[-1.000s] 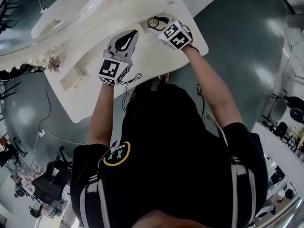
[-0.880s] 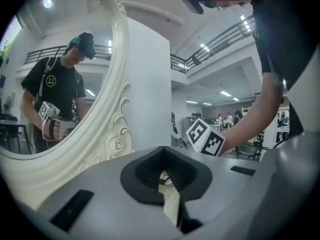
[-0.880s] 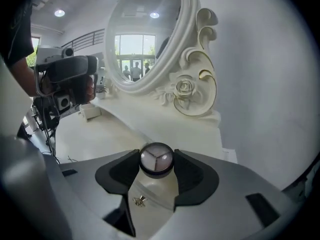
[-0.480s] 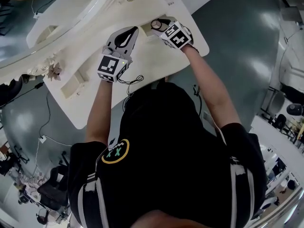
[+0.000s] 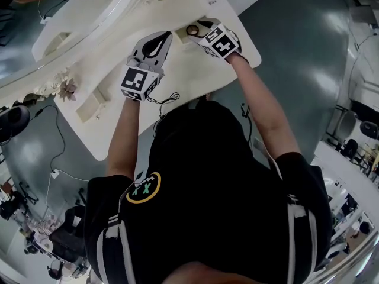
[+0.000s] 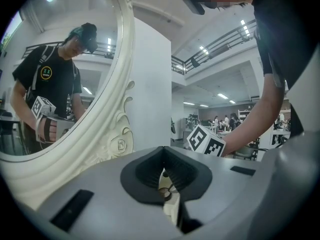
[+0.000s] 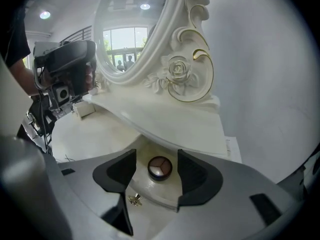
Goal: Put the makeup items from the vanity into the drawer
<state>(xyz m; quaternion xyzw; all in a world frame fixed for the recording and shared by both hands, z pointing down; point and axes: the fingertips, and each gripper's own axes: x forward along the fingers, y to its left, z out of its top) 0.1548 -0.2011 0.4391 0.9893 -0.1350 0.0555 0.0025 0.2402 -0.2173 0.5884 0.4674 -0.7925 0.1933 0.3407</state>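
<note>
A round compact [image 7: 160,167] with brown pans lies in the small open drawer [image 7: 150,193] under the vanity's upper shelf. My right gripper [image 7: 157,178] straddles it. Its jaws are opening, and there is a gap between each pad and the compact. The drawer's gold knob [image 7: 134,200] sits just below. In the head view the compact [image 5: 192,31] shows at the right gripper's [image 5: 199,27] tips, at the vanity's far right. My left gripper [image 5: 166,38] hovers over the tabletop a little to the left, jaws shut, with nothing gripped.
The ornate white mirror [image 7: 135,34] with its rose carving [image 7: 177,69] rises behind the drawer. The shelf [image 7: 165,119] overhangs the drawer closely. A second small drawer unit [image 5: 95,102] stands at the vanity's left. A thin cable [image 5: 166,97] lies on the tabletop [image 5: 177,78].
The right gripper's jaws have spread away from the compact, which now rests in the drawer. The left gripper has risen slightly and otherwise stays still.
</note>
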